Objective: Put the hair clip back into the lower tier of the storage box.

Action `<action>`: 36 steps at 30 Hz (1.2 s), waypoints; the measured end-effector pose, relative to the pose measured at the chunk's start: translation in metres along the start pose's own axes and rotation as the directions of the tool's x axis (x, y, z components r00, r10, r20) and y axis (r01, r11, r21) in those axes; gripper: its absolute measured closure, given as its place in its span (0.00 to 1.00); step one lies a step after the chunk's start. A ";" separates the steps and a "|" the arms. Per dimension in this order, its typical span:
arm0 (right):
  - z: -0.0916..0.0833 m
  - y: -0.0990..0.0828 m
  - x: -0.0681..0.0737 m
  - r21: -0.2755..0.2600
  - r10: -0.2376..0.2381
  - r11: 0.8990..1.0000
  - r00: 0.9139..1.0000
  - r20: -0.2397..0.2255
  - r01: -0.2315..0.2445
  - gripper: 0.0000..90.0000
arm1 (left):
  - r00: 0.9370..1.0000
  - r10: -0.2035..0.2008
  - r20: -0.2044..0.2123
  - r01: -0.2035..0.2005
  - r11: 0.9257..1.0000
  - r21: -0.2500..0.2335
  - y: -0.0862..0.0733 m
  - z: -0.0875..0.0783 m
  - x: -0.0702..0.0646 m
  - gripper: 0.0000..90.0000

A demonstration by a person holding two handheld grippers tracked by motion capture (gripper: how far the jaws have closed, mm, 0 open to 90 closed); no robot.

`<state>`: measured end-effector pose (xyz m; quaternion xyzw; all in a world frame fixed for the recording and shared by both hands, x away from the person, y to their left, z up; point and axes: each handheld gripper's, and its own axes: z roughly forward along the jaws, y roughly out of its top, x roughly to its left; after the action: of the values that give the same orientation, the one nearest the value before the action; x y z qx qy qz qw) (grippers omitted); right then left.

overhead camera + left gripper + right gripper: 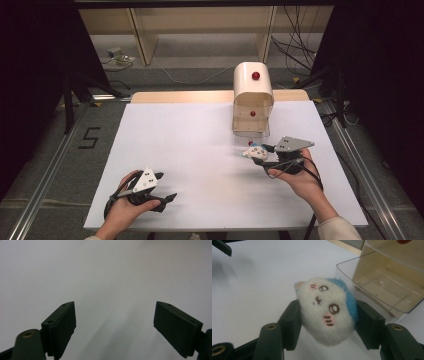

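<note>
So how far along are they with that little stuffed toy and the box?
Done: the small cabinet's clear lower drawer is pulled open, and the right tongs grip the white-and-blue plush toy just in front of it. The left tongs rest open and empty. Likely left: placing the toy in the drawer and closing it.

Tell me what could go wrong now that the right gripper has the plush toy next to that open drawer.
The right gripper pinches the plush toy only at its sides, so the soft body could squirm loose. The clear drawer is pulled out close by; a jaw might clip its front edge on the way in. The left gripper is open and far off, so nothing steadies the cabinet.
</note>
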<state>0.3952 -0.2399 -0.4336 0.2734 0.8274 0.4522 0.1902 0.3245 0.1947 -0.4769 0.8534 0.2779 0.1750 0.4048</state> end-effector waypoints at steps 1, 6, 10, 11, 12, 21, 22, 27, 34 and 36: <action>0.000 0.001 0.000 0.001 0.003 1.000 1.000 0.004 -0.003 0.48 | 1.000 0.000 0.000 0.000 1.000 0.000 0.000 0.000 0.000 0.20; -0.001 0.003 -0.003 0.004 0.005 1.000 1.000 0.022 -0.005 0.48 | 1.000 0.000 0.000 0.000 1.000 -0.002 0.000 0.000 0.000 0.20; -0.002 0.003 -0.005 0.008 0.013 1.000 0.999 0.032 -0.013 0.48 | 1.000 -0.003 0.003 0.003 1.000 -0.002 0.000 0.000 0.000 0.20; -0.001 0.004 -0.006 0.007 0.010 1.000 0.999 0.036 -0.011 0.48 | 1.000 -0.003 0.003 0.003 1.000 -0.002 0.000 0.000 0.000 0.20; -0.001 0.004 -0.006 0.005 0.011 1.000 0.999 0.039 -0.011 0.48 | 1.000 -0.003 0.003 0.003 1.000 -0.002 0.000 0.000 0.000 0.20; -0.003 0.008 -0.011 0.004 0.022 1.000 0.998 0.060 -0.022 0.48 | 1.000 -0.005 0.004 0.005 1.000 0.002 0.000 0.000 0.000 0.20; -0.003 0.008 -0.012 0.001 0.025 1.000 0.998 0.059 -0.025 0.48 | 1.000 -0.004 0.004 0.004 1.000 0.001 0.000 0.000 0.000 0.20; -0.004 0.012 -0.016 0.001 0.027 1.000 0.997 0.069 -0.027 0.48 | 1.000 -0.005 0.005 0.005 1.000 0.001 -0.001 0.000 0.000 0.20; -0.003 0.015 -0.019 -0.006 0.031 1.000 0.997 0.077 -0.031 0.48 | 1.000 -0.007 0.006 0.007 1.000 0.003 -0.001 0.000 0.000 0.20; -0.003 0.015 -0.020 -0.004 0.036 0.999 0.996 0.080 -0.036 0.48 | 1.000 -0.007 0.005 0.007 1.000 0.002 -0.001 0.000 0.001 0.20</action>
<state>0.4136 -0.2477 -0.4178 0.3058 0.8136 0.4452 0.2152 0.3249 0.1951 -0.4776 0.8532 0.2800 0.1712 0.4054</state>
